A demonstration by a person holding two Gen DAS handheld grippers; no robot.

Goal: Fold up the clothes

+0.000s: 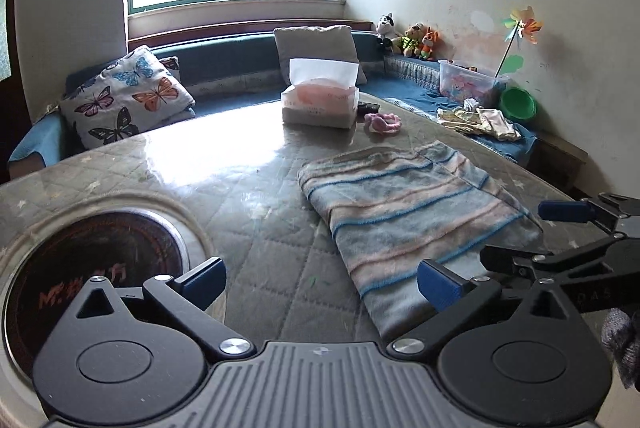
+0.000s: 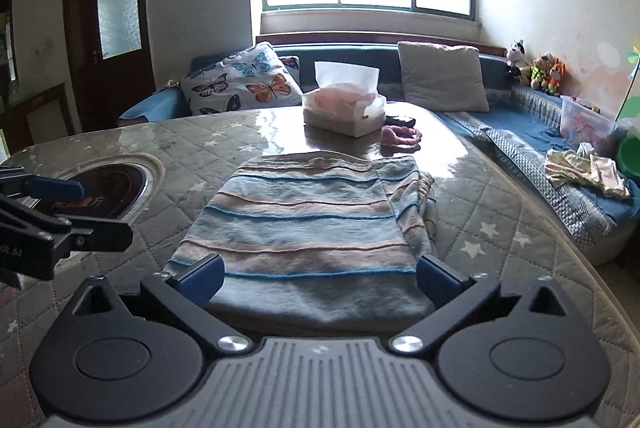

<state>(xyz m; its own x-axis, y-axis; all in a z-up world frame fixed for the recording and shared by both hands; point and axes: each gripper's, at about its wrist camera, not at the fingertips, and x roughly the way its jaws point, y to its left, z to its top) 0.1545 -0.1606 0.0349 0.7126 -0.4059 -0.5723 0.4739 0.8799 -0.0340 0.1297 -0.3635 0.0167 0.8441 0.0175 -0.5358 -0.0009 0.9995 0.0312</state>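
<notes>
A folded striped garment (image 1: 404,212) in pale blue, pink and grey lies flat on the quilted table top (image 1: 256,212). My left gripper (image 1: 320,282) stands open over the table, at the garment's near left corner, with nothing pinched between its blue pads. In the right wrist view the same garment (image 2: 312,220) fills the middle, and my right gripper (image 2: 320,278) is open with the garment's near edge lying between its fingers, untouched. Each gripper shows in the other's view: the right gripper (image 1: 536,232) at the garment's right side, the left gripper (image 2: 80,210) to its left.
A tissue box (image 1: 320,104) and a small pink item (image 1: 382,122) sit at the table's far side. A round dark hotplate (image 1: 100,268) is set into the table at the left. Pillows (image 1: 124,96), a small clothes pile (image 1: 480,122), a plastic bin (image 1: 468,84) and plush toys (image 1: 408,38) line the blue bench.
</notes>
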